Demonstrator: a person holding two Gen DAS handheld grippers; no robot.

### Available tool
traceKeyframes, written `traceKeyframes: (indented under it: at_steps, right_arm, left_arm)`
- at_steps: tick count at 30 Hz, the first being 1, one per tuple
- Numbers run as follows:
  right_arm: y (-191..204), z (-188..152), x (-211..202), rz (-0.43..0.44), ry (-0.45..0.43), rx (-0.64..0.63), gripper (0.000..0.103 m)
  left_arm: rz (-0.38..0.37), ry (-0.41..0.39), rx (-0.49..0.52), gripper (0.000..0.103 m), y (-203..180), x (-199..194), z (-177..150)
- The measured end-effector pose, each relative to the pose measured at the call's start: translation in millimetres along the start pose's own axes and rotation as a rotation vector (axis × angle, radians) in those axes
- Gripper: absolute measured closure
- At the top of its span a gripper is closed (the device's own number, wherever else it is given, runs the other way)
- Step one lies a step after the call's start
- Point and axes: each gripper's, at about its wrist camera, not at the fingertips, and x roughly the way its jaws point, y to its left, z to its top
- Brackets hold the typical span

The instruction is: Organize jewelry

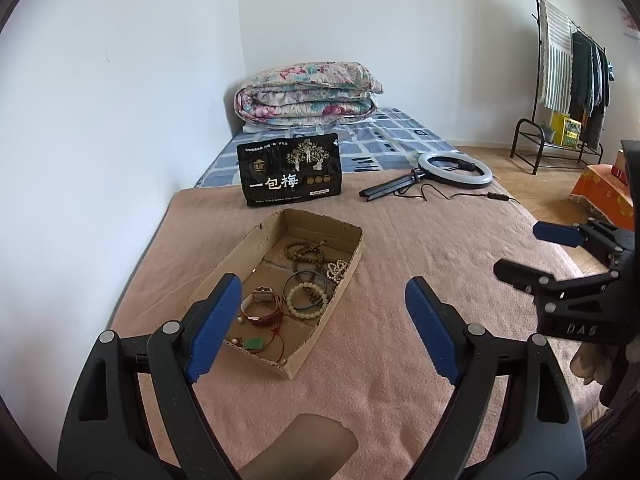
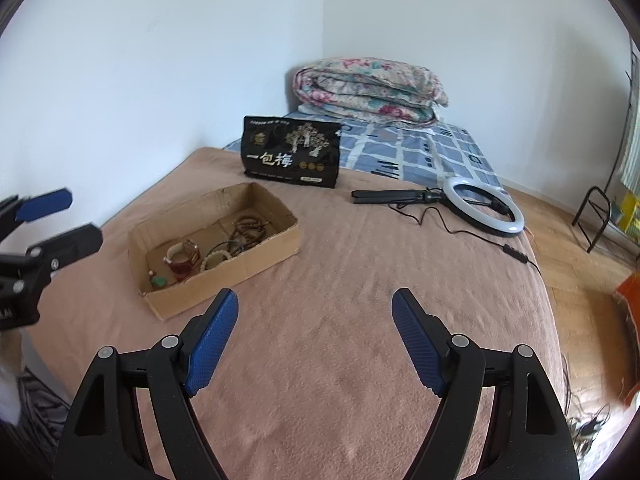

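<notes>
A shallow cardboard box point(image 1: 316, 228) point(image 2: 240, 268) lies on the pink blanket point(image 1: 400, 360). In it are a brown bead necklace point(image 1: 306, 254) point(image 2: 250, 228), a white bead bracelet point(image 1: 306, 300) point(image 2: 216, 260), a watch with a red-brown strap point(image 1: 262, 306) point(image 2: 184, 258) and a green pendant on a red cord point(image 1: 254, 345) point(image 2: 160, 281). My left gripper point(image 1: 323, 284) point(image 2: 85, 216) hovers open just short of the box's near end, nothing between its blue pads. My right gripper point(image 2: 315, 294) point(image 1: 516, 249) is open and empty over bare blanket, right of the box.
A black snack bag point(image 1: 290, 170) point(image 2: 292, 152) stands behind the box. A ring light point(image 1: 456, 170) point(image 2: 486, 206) with its cable lies at the back right. A folded floral quilt point(image 1: 308, 94) sits in the corner. A white wall runs along the left; a clothes rack point(image 1: 568, 80) stands far right.
</notes>
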Motion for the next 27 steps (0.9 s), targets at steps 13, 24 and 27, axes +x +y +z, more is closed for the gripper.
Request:
traceKeyframes:
  at_steps: [13,24,27]
  right_arm:
    - [-11.4,-4.8,-16.3,-0.078,-0.064,0.041,0.021]
    - [-12.6,-11.9,-9.7,-0.099,-0.031,0.028,0.021]
    - [-15.1,-13.2,-8.0,-0.109,-0.024,0.033,0.021]
  left_arm:
    - [-0.004,-0.044,0.031,0.002,-12.5,-11.7,-5.0]
    - [0.025,-0.023,0.037,0.001,-13.6,-3.8,-8.4]
    - [0.031,-0.017,0.037,0.001,-12.3,-2.6,-9.3]
